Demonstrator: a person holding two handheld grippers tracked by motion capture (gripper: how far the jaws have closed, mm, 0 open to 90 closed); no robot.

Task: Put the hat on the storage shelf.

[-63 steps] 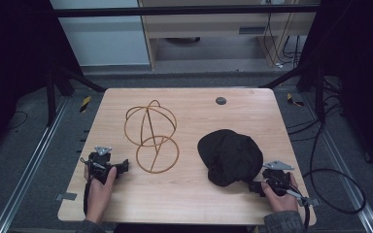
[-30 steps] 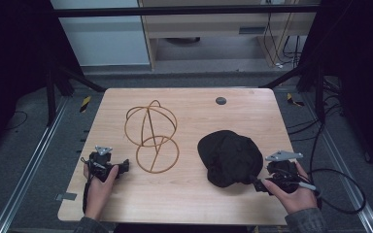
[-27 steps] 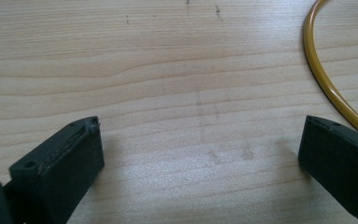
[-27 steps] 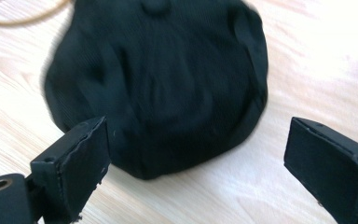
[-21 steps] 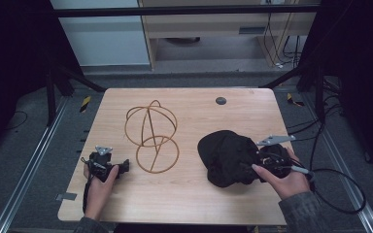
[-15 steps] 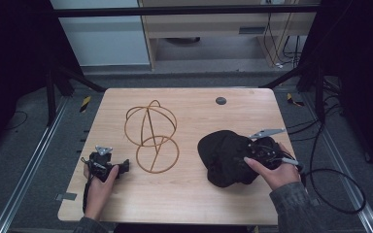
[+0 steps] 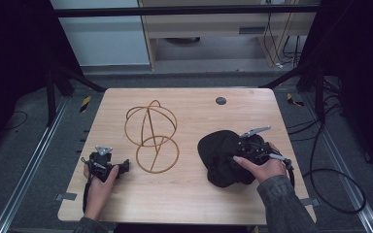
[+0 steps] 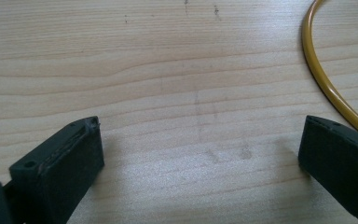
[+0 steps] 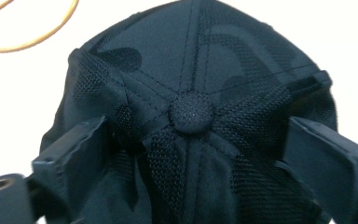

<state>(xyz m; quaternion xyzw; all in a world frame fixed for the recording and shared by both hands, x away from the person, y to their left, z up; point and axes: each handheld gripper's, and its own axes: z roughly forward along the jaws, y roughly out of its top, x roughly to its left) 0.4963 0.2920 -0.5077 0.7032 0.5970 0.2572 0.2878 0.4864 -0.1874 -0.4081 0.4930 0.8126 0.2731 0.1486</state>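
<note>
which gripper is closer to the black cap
Right. The right gripper is down over the black cap, jaws open either side of its crown button. The left gripper rests open on the table, beyond the wire hat stand.

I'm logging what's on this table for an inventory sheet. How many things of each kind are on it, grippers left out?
Black cap: 1
Yellow wire stand of rings: 1
Small dark round disc near the far edge: 1
Total: 3
</note>
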